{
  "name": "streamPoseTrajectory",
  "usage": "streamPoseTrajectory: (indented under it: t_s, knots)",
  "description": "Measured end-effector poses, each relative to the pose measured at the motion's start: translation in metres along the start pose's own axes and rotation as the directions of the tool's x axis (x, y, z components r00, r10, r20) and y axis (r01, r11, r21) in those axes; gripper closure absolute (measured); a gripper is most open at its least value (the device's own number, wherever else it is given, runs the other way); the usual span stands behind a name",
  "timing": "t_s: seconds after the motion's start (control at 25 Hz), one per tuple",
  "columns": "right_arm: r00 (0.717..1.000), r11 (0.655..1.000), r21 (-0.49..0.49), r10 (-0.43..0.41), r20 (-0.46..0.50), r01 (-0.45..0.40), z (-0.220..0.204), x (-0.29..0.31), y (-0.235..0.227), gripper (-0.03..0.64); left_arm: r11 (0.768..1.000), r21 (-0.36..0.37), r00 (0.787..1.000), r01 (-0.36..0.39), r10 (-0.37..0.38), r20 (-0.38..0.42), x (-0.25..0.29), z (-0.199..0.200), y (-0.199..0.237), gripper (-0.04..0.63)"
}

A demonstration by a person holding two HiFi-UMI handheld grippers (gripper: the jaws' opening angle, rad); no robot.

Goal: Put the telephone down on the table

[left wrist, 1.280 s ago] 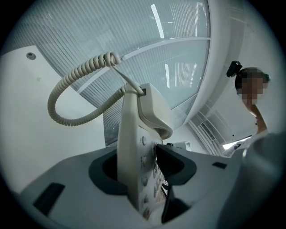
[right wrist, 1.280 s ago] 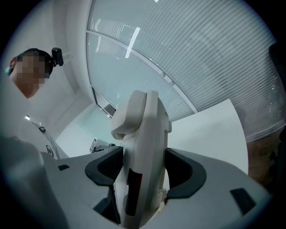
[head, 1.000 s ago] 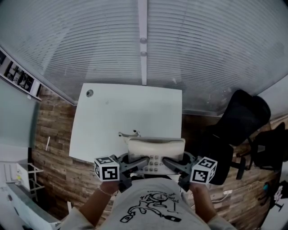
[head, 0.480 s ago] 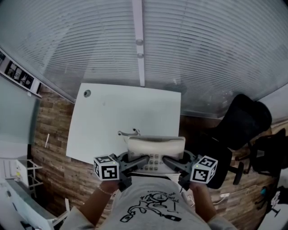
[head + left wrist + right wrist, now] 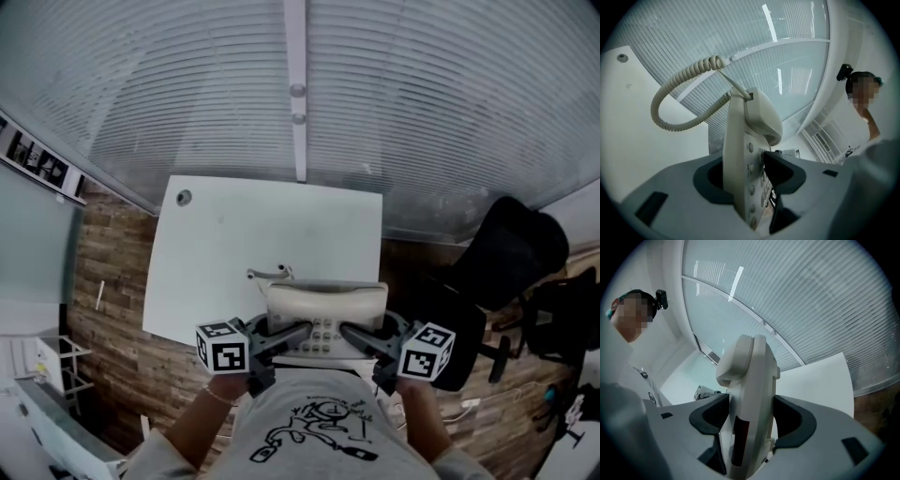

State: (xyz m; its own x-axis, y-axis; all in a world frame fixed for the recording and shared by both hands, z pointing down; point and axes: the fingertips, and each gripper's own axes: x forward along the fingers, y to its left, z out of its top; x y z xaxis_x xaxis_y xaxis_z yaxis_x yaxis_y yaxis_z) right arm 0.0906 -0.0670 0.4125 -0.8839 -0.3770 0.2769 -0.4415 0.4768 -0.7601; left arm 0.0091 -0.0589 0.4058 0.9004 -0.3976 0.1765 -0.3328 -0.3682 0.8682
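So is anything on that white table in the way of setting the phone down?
Nothing visible. The table lies bare beyond the telephone, held by the left gripper and right gripper; a small round fitting sits only in its far left corner.

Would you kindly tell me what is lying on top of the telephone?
The handset lies across the telephone, its coiled cord looping off one end; the keypad shows beside it. The cradle beneath the handset is covered.

Cream telephone (image 5: 326, 302), white table (image 5: 239, 234) — brown wood-plank floor (image 5: 105, 281), black chair (image 5: 511, 248).
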Motion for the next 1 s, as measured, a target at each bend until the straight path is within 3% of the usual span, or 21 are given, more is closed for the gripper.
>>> streamPoseTrajectory:
  t_s: [1.0]
  knots:
    - [0.999, 0.996, 0.08, -0.037, 0.002, 0.037, -0.022, 0.028, -0.026, 0.314, 1.0, -0.027, 0.997, -0.011, 0.009, -0.073, -0.003, -0.005, 0.044, 0.397]
